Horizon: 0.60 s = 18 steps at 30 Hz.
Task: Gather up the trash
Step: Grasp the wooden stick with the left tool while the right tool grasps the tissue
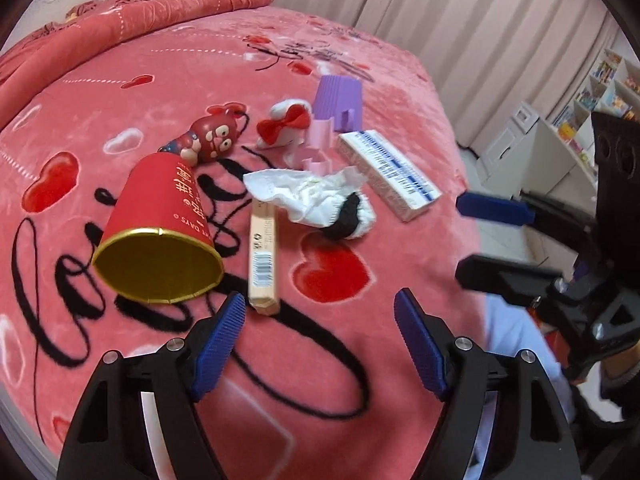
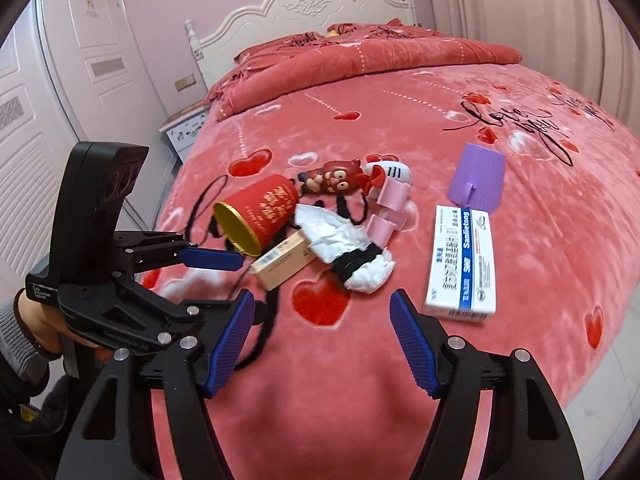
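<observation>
A bed covered in a pink blanket (image 1: 140, 92) printed with red hearts filled both views, with a small heap of litter and toys near its middle.

From the left wrist view, the left gripper (image 1: 320, 312) hovered low over the blanket with its blue-padded jaws standing wide and nothing between them. Just ahead lay a red paper cup (image 1: 160, 232) on its side, gold mouth toward the camera, and beside it a slim tan box (image 1: 263, 256). Beyond these sat crumpled white tissue (image 1: 304, 192) around something black, a white and blue medicine box (image 1: 388, 172), a brown toy figure (image 1: 212, 136), a white plush with a red bow (image 1: 286, 122), pink plastic pieces (image 1: 316, 148) and a purple ribbed cup (image 1: 340, 100). Only this view showed a bookshelf (image 1: 592, 92) off to the right and the right gripper (image 1: 476, 236) from the side.

The right wrist view showed the right gripper's own jaws apart and empty above bare blanket, short of the tissue. Only here appeared the white headboard (image 2: 312, 12), a wardrobe (image 2: 80, 60) and a sleeved hand (image 2: 44, 320) carrying the left gripper.
</observation>
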Tool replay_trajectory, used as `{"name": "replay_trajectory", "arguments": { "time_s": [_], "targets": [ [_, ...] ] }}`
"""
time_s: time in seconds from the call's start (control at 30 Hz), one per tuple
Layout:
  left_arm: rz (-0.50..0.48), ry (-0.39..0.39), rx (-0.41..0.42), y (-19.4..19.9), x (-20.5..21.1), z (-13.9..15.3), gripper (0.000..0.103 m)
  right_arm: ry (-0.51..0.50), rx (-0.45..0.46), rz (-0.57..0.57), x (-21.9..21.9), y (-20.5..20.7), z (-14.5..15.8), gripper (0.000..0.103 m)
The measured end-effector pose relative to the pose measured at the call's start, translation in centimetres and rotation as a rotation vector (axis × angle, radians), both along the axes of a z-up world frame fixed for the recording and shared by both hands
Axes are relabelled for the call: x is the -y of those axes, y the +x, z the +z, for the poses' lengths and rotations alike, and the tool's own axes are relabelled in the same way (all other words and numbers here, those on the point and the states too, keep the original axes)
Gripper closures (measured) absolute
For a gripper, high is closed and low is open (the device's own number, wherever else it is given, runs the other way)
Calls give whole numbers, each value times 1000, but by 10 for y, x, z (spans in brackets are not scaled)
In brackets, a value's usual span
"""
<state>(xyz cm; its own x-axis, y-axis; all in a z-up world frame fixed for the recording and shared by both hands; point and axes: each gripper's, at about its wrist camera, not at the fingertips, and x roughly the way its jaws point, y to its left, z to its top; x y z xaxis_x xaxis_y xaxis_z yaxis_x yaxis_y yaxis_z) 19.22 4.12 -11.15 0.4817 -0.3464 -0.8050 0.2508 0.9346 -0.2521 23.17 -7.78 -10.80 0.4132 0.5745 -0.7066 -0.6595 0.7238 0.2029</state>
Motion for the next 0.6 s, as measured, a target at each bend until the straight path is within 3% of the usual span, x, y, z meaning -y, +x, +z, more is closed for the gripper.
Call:
{"name": "replay_trajectory", "arguments": {
  "time_s": [0.27,0.37,0.53,0.6],
  "targets": [
    [-20,7,-38,17,2,-13,35,-62,-9,46,-15,34,-26,38],
    [-31,6,-54,23,2,-20,44,-67,-29,56,-23,50,-36,43],
    [-27,-4,-52,31,-3,-23,51,-92,-50,78,-35,63,-52,45],
    [-27,-16,-53,33,-7,-25,51,-101,-50,82,-39,66,-56,51]
  ]
}}
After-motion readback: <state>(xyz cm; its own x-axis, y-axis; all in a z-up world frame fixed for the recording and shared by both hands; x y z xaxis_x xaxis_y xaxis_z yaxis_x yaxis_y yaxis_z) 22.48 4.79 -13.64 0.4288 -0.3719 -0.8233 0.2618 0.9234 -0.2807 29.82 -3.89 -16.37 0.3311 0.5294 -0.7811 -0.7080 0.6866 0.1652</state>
